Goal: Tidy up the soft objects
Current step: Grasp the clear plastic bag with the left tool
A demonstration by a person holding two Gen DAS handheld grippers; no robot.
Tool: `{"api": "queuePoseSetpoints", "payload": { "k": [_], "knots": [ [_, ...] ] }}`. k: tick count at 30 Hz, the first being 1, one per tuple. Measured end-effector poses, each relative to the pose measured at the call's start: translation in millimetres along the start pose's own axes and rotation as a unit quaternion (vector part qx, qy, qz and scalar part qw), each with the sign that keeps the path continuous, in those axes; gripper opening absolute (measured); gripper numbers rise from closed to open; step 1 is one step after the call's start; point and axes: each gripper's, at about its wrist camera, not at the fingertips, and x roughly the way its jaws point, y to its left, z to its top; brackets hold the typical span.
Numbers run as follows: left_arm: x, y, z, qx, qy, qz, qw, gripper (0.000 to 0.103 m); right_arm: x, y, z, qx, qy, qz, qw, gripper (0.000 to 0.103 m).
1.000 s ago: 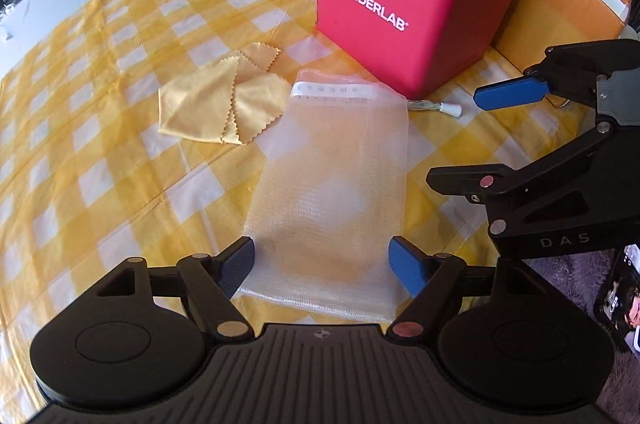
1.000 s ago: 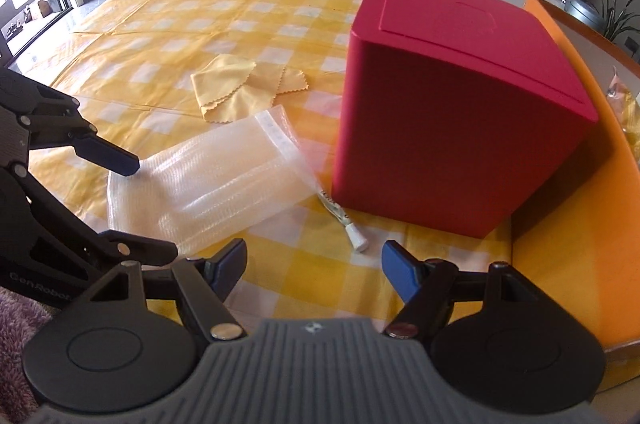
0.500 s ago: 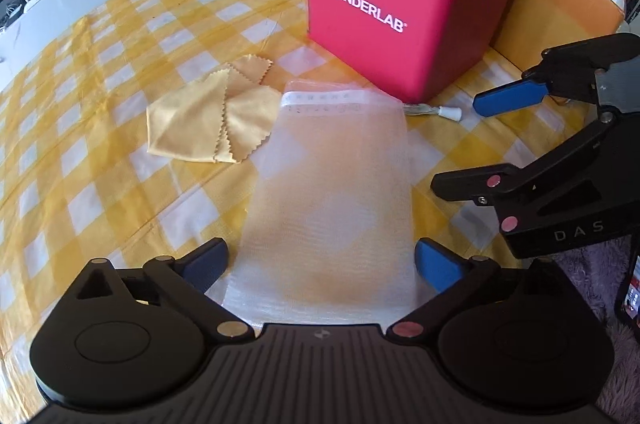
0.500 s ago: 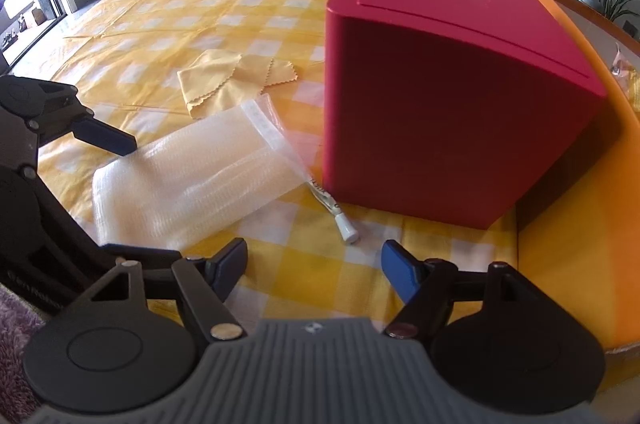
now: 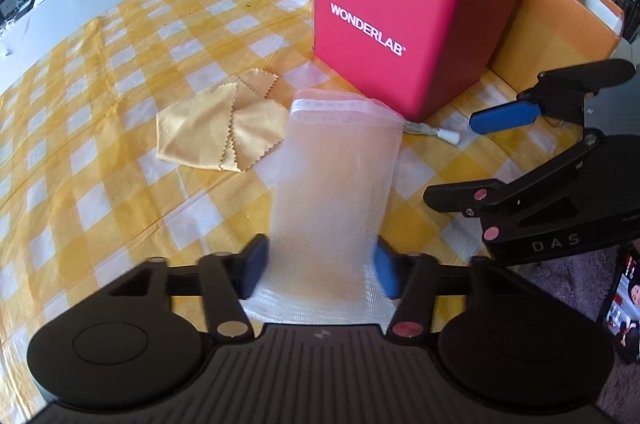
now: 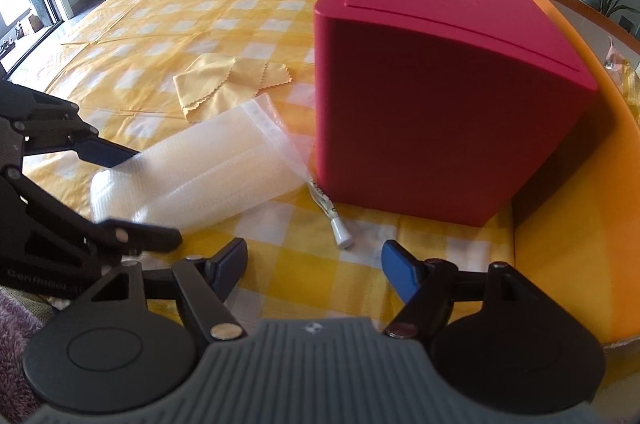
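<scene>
A clear bubble-wrap bag [image 5: 336, 180] lies flat on the yellow checked tablecloth; it also shows in the right wrist view [image 6: 200, 176]. My left gripper [image 5: 322, 266] is open, its fingers on either side of the bag's near end and touching its edges, which bulge up slightly. A folded yellow cloth [image 5: 218, 126] lies to the left of the bag, also seen in the right wrist view [image 6: 224, 84]. My right gripper [image 6: 314, 266] is open and empty, hovering over the table near the bag's right side.
A red WONDERLAB box [image 5: 404, 24] stands behind the bag. A small white-tipped tube [image 6: 332, 212] lies at its base. An orange board [image 6: 576, 192] rises on the right. The tablecloth [image 5: 100, 104] stretches to the left.
My left gripper's fingers have closed in from wide open to the bag's side edges, and the bag's near end has lifted and bunched a little. The right gripper has shifted slightly.
</scene>
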Motion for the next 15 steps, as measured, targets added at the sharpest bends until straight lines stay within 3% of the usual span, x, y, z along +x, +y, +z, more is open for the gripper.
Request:
{"api": "queuePoseSetpoints", "payload": {
  "k": [2,3,5,8,15],
  "knots": [
    [-1.3,0.8,0.9,-0.008,0.000,0.003,1.0000,0.033,-0.4,1.3,0.3,-0.003,-0.003,-0.001,1.000,0.073],
    [-1.9,0.9,1.2,-0.011,0.001,0.007,0.9999,0.028,-0.7,1.7,0.6,-0.004,-0.004,-0.001,1.000,0.073],
    [-5.4,-0.2,1.4,-0.018,0.000,0.012,0.9998,0.004,-0.9,2.6,0.8,-0.006,-0.005,-0.002,1.000,0.073],
    [-15.3,-1.0,-0.5,-0.035,-0.005,0.020,0.9992,0.004,-3.6,4.3,2.3,-0.008,-0.009,-0.003,1.000,0.073],
    [-48.4,20.0,-11.3,-0.143,-0.022,0.034,0.9889,0.003,-14.4,14.9,7.8,-0.018,-0.024,0.022,0.999,0.071]
  ]
}}
